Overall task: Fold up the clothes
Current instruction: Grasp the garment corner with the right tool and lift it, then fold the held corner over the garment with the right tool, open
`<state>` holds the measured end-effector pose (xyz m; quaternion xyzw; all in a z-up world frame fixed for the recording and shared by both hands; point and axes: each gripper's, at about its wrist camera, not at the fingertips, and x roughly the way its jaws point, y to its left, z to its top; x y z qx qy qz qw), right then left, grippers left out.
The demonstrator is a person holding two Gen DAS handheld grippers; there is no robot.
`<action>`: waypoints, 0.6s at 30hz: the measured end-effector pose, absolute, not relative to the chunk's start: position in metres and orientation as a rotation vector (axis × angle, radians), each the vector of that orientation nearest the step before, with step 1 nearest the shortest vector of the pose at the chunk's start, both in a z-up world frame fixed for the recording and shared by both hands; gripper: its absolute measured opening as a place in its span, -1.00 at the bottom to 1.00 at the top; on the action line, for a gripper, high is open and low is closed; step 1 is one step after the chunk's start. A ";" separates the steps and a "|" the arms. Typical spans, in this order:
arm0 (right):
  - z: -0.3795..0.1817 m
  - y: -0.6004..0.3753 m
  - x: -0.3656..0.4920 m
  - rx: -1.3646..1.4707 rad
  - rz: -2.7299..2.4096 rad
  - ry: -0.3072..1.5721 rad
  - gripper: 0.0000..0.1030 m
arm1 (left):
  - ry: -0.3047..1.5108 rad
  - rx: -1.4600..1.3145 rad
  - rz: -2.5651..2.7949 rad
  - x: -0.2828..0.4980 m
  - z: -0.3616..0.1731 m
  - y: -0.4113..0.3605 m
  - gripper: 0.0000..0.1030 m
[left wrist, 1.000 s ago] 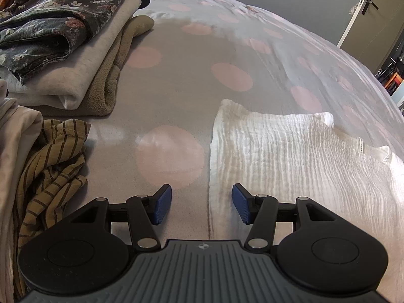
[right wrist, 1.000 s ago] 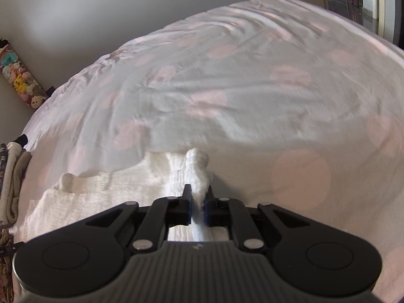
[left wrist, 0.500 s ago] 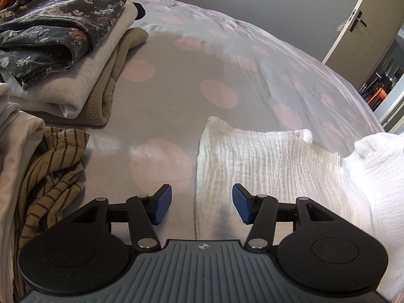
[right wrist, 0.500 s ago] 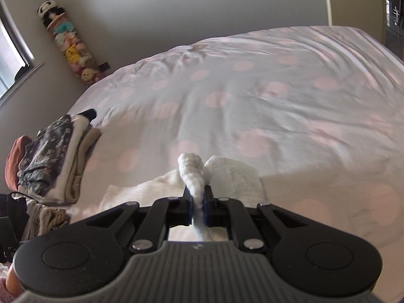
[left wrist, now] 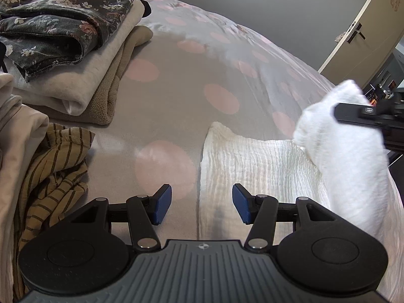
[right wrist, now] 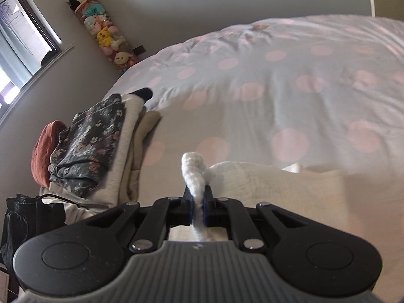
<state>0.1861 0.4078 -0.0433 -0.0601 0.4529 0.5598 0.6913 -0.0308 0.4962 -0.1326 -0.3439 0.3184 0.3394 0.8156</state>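
Right wrist view shows the right tool (right wrist: 198, 205) clamped on a bunched edge of the white garment (right wrist: 265, 184), lifting it above the dotted bed (right wrist: 277, 88). Left wrist view shows the left tool (left wrist: 202, 205) spread wide and gripping nothing, over the garment's flat part beside a striped cloth (left wrist: 53, 171) and a stack of folded clothes (left wrist: 68, 43).

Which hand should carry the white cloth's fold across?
Right. The right gripper is shut on a bunched edge of the white cloth, already lifted off the bed; the left gripper is open and holds nothing.
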 end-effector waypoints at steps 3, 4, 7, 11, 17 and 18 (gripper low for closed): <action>-0.064 0.429 0.172 -0.132 1.254 1.055 -0.84 | 0.686 -0.728 0.728 -0.031 -0.134 0.499 -0.03; -0.072 0.436 0.168 -0.134 1.253 1.069 -0.84 | 0.693 -0.722 0.731 -0.031 -0.135 0.499 -0.03; -0.093 0.453 0.156 -0.153 1.243 1.101 -0.84 | 0.726 -0.690 0.745 -0.027 -0.137 0.499 -0.03; -0.117 0.464 0.147 -0.196 1.218 1.126 -0.84 | 0.771 -0.665 0.767 -0.024 -0.142 0.501 -0.03; -0.145 0.465 0.146 -0.235 1.186 1.172 -0.80 | 0.807 -0.654 0.768 -0.021 -0.148 0.503 -0.03; -0.148 0.464 0.147 -0.227 1.186 1.178 -0.76 | 0.810 -0.652 0.766 -0.020 -0.148 0.503 -0.03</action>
